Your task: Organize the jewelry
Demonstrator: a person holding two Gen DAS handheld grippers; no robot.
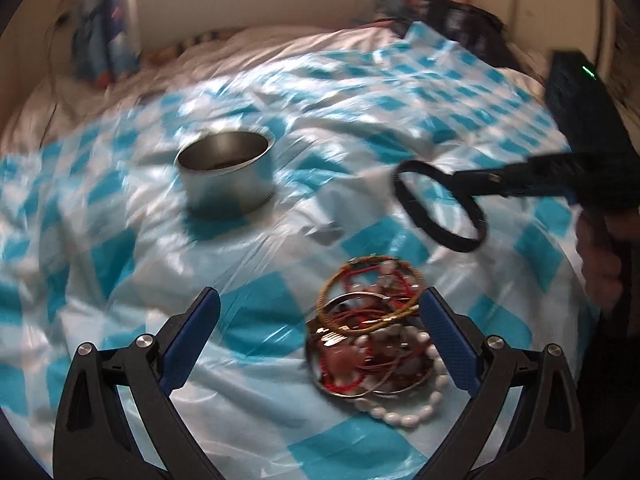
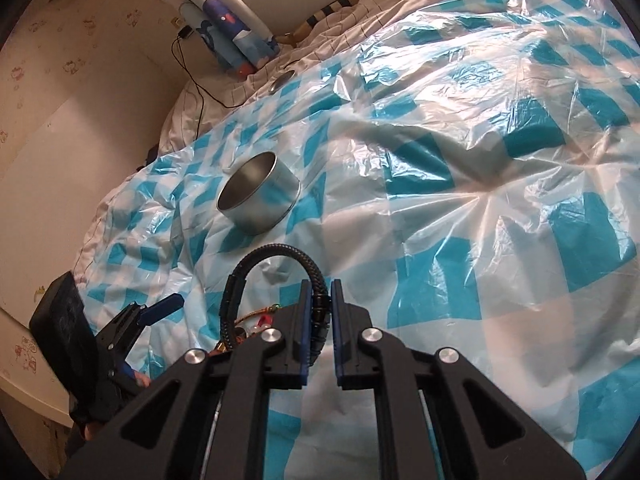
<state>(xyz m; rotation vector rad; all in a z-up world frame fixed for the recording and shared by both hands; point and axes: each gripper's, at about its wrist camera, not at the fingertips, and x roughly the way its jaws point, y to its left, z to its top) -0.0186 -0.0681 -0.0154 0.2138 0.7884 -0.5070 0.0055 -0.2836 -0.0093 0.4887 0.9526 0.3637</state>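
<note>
A: Nearest your left gripper (image 1: 320, 316), its jaws standing wide apart with nothing between them, lies the jewelry pile (image 1: 372, 328): a gold bangle (image 1: 370, 290), red cords and a white bead bracelet (image 1: 416, 396) on the blue-checked plastic sheet (image 1: 248, 320).

B: And your right gripper (image 2: 320, 304)?

A: Its jaws are pinched on a black braided bracelet (image 2: 276, 254), held above the sheet. The round metal tin (image 2: 260, 198) stands open farther back, well apart from the pile.
</note>
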